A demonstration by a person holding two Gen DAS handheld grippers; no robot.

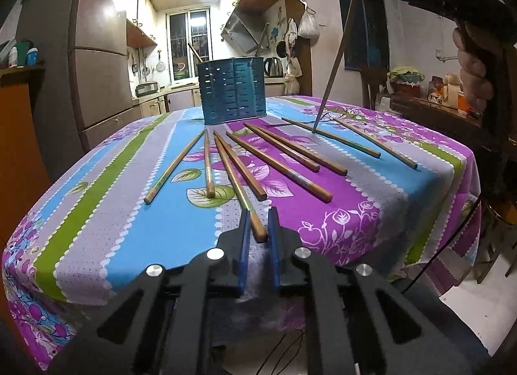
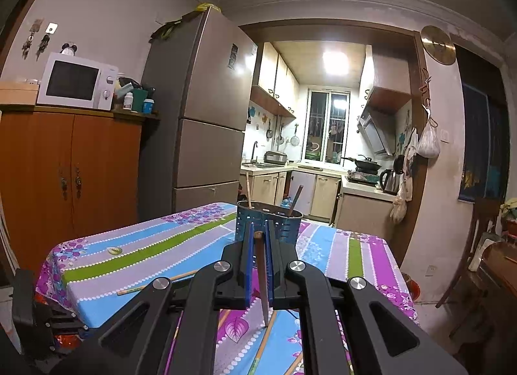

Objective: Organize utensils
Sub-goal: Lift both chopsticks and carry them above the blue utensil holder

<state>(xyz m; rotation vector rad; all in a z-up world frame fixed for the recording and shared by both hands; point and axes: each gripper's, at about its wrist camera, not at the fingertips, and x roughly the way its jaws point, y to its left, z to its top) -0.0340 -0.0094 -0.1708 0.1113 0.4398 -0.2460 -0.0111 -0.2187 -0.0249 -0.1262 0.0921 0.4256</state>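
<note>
Several wooden chopsticks (image 1: 278,161) lie fanned out on the flowered tablecloth (image 1: 129,213). A blue slotted utensil holder (image 1: 232,90) stands behind them, with a couple of utensils in it in the right wrist view (image 2: 268,223). My left gripper (image 1: 258,213) is low over the cloth, jaws slightly apart around the near end of one chopstick (image 1: 245,200). My right gripper (image 2: 258,229) is shut on a chopstick (image 2: 262,278), held upright, tip touching the table; it also shows in the left wrist view (image 1: 336,61).
A fridge (image 2: 206,110) and an orange cabinet (image 2: 68,181) with a microwave (image 2: 77,80) stand left of the table. The kitchen doorway lies behind. A chair and cluttered side table (image 1: 436,106) are at the right.
</note>
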